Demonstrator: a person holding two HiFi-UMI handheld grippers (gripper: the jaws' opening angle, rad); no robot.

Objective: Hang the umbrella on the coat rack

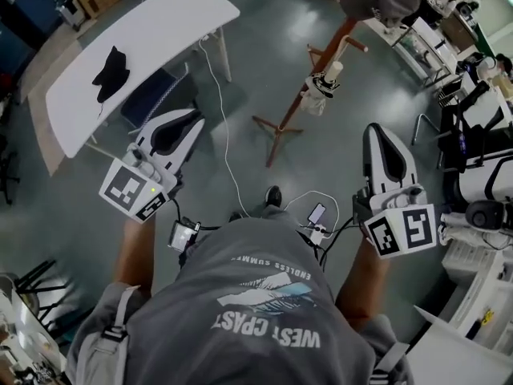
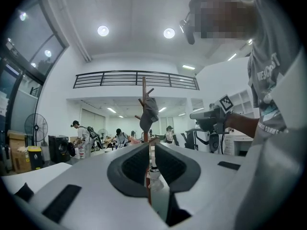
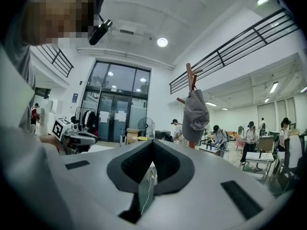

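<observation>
Below, grey-green floor (image 1: 272, 46); white table (image 1: 152, 30); wooden coat rack (image 1: 337, 45) standing.

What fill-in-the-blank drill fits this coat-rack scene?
1. The grey fabric cap hangs at the ____ of the brown wooden coat rack.
2. The black fabric item lies on the long white ____.
3. The right gripper has its jaws ____, with nothing between them.

Missing words: top; table; shut.
</observation>
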